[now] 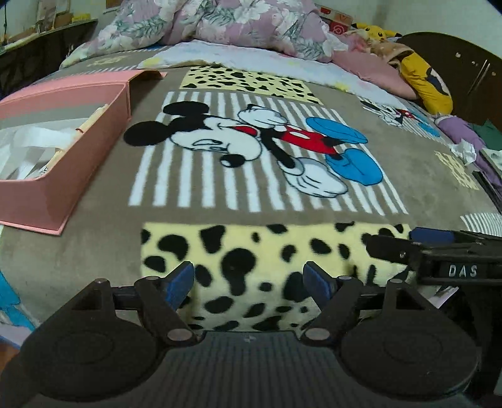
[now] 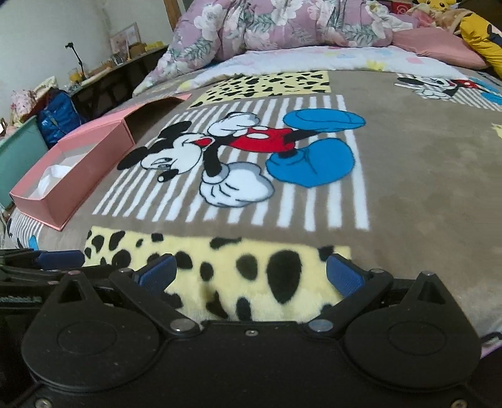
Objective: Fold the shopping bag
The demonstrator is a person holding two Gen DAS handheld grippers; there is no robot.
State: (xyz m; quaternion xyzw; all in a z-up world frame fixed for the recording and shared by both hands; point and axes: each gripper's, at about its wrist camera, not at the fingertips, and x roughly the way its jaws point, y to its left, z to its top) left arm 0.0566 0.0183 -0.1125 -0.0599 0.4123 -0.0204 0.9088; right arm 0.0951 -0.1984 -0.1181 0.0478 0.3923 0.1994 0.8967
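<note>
A pink open box (image 1: 62,175) lies on the bed at the left, with white folded bags or paper (image 1: 34,147) inside; the same pink box (image 2: 75,175) sits left in the right wrist view, white material (image 2: 53,175) in it. I cannot tell which of these is the shopping bag. My left gripper (image 1: 249,282) stands open over the spotted yellow patch, nothing between its blue pads. My right gripper (image 2: 251,274) is open too, empty, beside the left one. The right gripper's finger (image 1: 433,238) shows at the left view's right edge.
A cartoon-mouse blanket (image 1: 251,150) covers the bed. A floral quilt (image 1: 219,25), pink pillow (image 2: 439,47) and yellow plush toys (image 1: 423,78) lie at the far end. A dark headboard (image 1: 464,72) is at right; a teal bin (image 2: 18,157) and blue bag (image 2: 59,119) stand beside the bed.
</note>
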